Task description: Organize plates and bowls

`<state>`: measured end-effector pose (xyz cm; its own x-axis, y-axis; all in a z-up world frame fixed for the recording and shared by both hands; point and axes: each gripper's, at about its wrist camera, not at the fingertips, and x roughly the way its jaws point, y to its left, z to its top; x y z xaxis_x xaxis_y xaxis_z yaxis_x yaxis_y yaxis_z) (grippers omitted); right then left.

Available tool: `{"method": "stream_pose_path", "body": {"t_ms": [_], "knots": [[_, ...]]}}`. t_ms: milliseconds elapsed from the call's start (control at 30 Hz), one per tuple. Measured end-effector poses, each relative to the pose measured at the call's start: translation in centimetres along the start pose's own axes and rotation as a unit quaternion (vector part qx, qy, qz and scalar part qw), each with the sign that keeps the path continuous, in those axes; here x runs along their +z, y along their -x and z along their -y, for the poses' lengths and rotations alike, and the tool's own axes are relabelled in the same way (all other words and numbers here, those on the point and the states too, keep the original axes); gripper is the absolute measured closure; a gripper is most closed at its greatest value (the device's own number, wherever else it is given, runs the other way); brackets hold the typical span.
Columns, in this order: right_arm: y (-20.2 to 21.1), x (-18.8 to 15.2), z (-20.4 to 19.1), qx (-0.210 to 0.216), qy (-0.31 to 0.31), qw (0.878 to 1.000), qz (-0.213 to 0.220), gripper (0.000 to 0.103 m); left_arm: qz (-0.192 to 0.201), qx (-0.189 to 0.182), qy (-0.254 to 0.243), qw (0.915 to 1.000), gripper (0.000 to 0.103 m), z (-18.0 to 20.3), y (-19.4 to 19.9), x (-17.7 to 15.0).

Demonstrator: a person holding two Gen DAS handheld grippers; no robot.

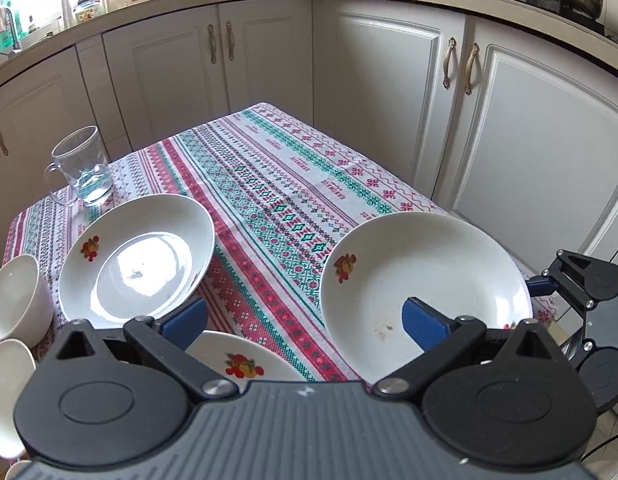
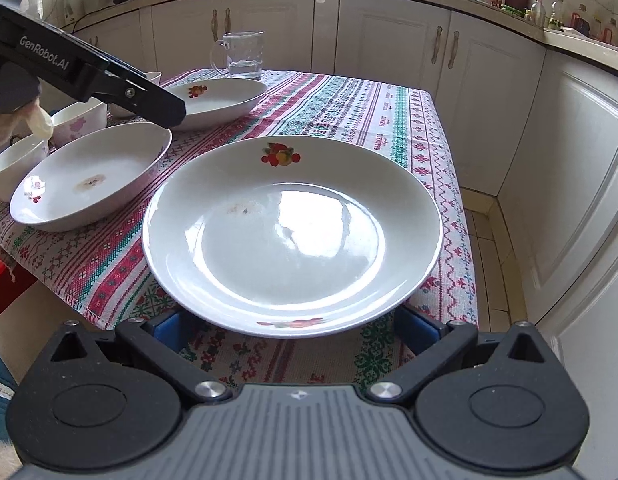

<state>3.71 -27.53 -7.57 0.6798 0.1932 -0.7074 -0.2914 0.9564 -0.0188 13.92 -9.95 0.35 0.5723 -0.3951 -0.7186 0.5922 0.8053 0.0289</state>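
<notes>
On the left of the surface (image 1: pixel 277 184) we see two small white bowls (image 1: pixel 13 300), one behind the other at the near-left corner. They look like glazed ceramic: stiff, smooth, breakable if knocked. We would take each by its rim, one finger inside and one outside.

Just right of them sits a deep white plate (image 1: pixel 141 256) with a fruit print on its inner wall, a glass mug (image 1: pixel 83 168) standing behind it. Another printed plate (image 1: pixel 241 360) lies nearest us, directly under the left hand-held gripper (image 1: pixel 305 320), whose blue fingers stand wide apart and hold nothing.

Further right, near the surface's right edge, lies the largest plate (image 2: pixel 293 232), glossy white with a red and yellow fruit motif on the far rim, a second print on the near rim, and a faint brown smear inside. We judge it moderately heavy, rigid and slippery from the glaze, so a firm pinch across the near rim seems safest, lifted level to stop it tilting out.

The right hand-held gripper (image 2: pixel 293 328) sits at that near rim with its fingers spread wide on either side and below it, empty. Whether they touch the plate we cannot tell.
</notes>
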Motion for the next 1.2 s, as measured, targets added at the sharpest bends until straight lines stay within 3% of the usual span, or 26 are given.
{"method": "stream_pose_path", "body": {"t_ms": [200, 533, 867, 1200], "knots": [[-0.3, 0.0, 0.5, 0.012, 0.009, 1.0, 0.007, 0.0, -0.03, -0.04, -0.037, 0.9981, 0.001, 0.9, -2.6, 1.4], [0.4, -1.9, 1.0, 0.024, 0.02, 0.998, 0.057, 0.0, -0.094, -0.099, -0.049, 0.9894, 0.003, 1.4, -7.5, 3.6], [0.3, -1.5, 1.5, 0.043, 0.037, 0.997, 0.053, 0.0, -0.144, -0.137, -0.05, 0.9787, 0.023, 1.7, -10.4, 4.6], [0.2, -1.3, 1.6, 0.047, 0.042, 0.997, 0.053, 0.0, -0.179, -0.157, -0.063, 0.9692, 0.029, 1.8, -11.8, 5.5]]}}
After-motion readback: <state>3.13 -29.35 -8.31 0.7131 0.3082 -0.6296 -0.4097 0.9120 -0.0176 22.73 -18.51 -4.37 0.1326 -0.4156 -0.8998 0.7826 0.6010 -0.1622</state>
